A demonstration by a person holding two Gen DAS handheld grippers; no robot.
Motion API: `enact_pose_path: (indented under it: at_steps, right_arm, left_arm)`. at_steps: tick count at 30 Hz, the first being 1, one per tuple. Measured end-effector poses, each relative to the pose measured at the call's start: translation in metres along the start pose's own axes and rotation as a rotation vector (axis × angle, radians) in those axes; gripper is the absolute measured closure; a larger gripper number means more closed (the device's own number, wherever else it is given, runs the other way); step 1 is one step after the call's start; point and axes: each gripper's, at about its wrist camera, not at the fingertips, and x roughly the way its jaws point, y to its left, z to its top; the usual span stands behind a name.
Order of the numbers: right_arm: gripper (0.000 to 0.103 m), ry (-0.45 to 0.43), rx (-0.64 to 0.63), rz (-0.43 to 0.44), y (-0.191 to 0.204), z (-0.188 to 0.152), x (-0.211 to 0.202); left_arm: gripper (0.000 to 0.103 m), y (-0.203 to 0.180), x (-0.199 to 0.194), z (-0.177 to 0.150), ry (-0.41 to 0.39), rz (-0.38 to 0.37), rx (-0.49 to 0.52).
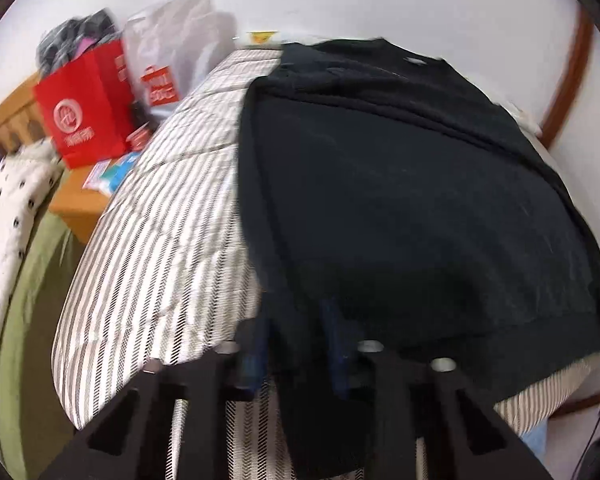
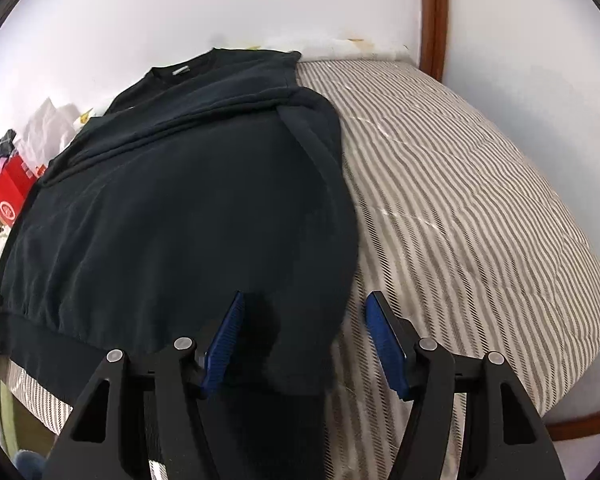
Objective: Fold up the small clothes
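While the black sweatshirt (image 2: 188, 208) lies spread on the striped bed (image 2: 460, 184), its sleeves folded in, the left gripper (image 1: 296, 352) pinches its hem corner; the right gripper (image 2: 304, 344) straddles the other corner, jaws spread. Next, I judge, it must close, then both lift the hem toward the collar.

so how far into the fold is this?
Early to midway. Done: the black sweatshirt lies flat on the striped mattress with both sleeves already folded in across the chest. In hand: left gripper looks shut on the hem; right gripper is open around the other hem corner. Left: closing the right and folding the hem up to the collar.
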Motion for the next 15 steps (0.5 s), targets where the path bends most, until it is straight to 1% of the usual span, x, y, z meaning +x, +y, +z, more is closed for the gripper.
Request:
enact_pose_path:
  at_steps: [1, 2, 3, 4, 5, 6, 10, 12, 15]
  right_arm:
    - [0.049, -0.006, -0.017, 0.004, 0.004, 0.001, 0.001]
    - [0.058, -0.012, -0.031, 0.002, 0.008, 0.001, 0.002]
    - [0.063, -0.019, -0.046, 0.005, 0.013, 0.001, 0.003]
    - [0.075, -0.021, -0.052, 0.014, 0.017, 0.002, 0.003]
    - [0.092, -0.023, -0.063, 0.019, 0.02, 0.002, 0.002]
    - [0.092, -0.034, -0.08, 0.003, 0.022, 0.004, 0.0]
    - [0.094, -0.066, -0.027, 0.061, 0.006, 0.002, -0.016]
    - [0.095, -0.086, -0.03, 0.069, 0.0, -0.001, -0.027]
    - [0.095, -0.089, -0.014, 0.106, -0.005, -0.01, -0.041]
  left_arm:
    - [0.09, 0.004, 0.0, 0.0, 0.005, -0.015, -0.037]
    - [0.092, 0.007, 0.0, 0.001, 0.009, -0.031, -0.061]
    - [0.093, 0.007, 0.0, 0.0, 0.01, -0.031, -0.066]
    - [0.094, 0.007, 0.0, 0.0, 0.01, -0.029, -0.068]
    - [0.095, 0.008, -0.001, 0.0, 0.012, -0.032, -0.073]
    - [0.095, 0.009, -0.001, 0.0, 0.016, -0.037, -0.075]
    - [0.096, 0.02, -0.013, 0.001, 0.014, -0.091, -0.072]
    - [0.096, 0.023, -0.02, -0.001, 0.006, -0.11, -0.069]
    - [0.096, 0.02, -0.027, -0.011, -0.006, -0.074, -0.019]
